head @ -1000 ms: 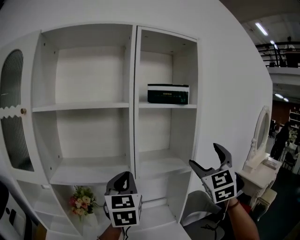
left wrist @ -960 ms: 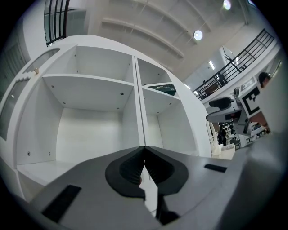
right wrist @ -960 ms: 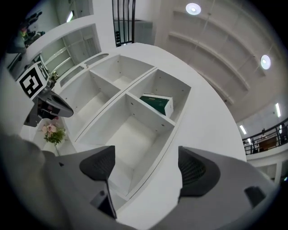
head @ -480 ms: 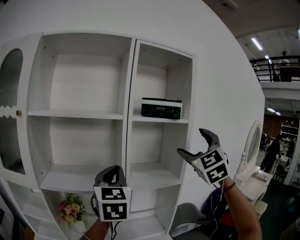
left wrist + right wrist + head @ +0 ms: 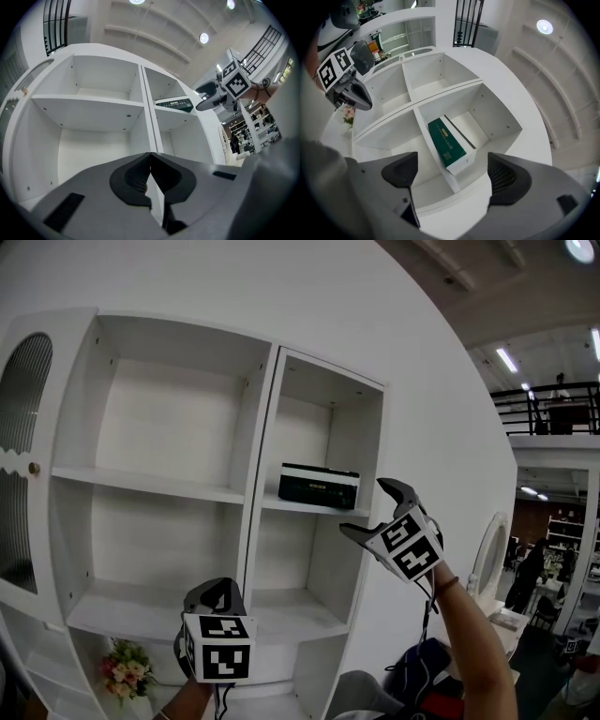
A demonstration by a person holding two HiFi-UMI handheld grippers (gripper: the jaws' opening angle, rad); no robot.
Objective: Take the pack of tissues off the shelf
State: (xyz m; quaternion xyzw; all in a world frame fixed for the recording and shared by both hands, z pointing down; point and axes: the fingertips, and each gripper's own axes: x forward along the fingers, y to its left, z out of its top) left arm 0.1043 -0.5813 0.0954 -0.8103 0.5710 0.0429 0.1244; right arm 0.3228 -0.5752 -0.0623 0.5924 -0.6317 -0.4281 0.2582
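Observation:
The pack of tissues (image 5: 319,487), dark green with a white top, lies on the upper shelf of the narrow right column of a white shelf unit (image 5: 246,474). My right gripper (image 5: 373,512) is raised in front of that shelf, just right of the pack, open and empty. In the right gripper view the pack (image 5: 449,146) sits between and beyond the spread jaws (image 5: 452,174). My left gripper (image 5: 216,598) hangs low before the lower shelves, shut with nothing in it. In the left gripper view its jaws (image 5: 150,165) meet, and the pack (image 5: 176,104) shows far off, next to the right gripper (image 5: 213,93).
The other shelf compartments hold nothing. A small bunch of flowers (image 5: 120,679) stands at the bottom left of the unit. A slatted door (image 5: 23,456) closes the unit's left side. A white dressing table with a mirror (image 5: 487,563) stands to the right, with a person (image 5: 527,573) beyond.
My right gripper has risen and moved left, from below the lower shelf up to the level of the tissue pack. The left gripper has stayed low. The head view has tilted upward.

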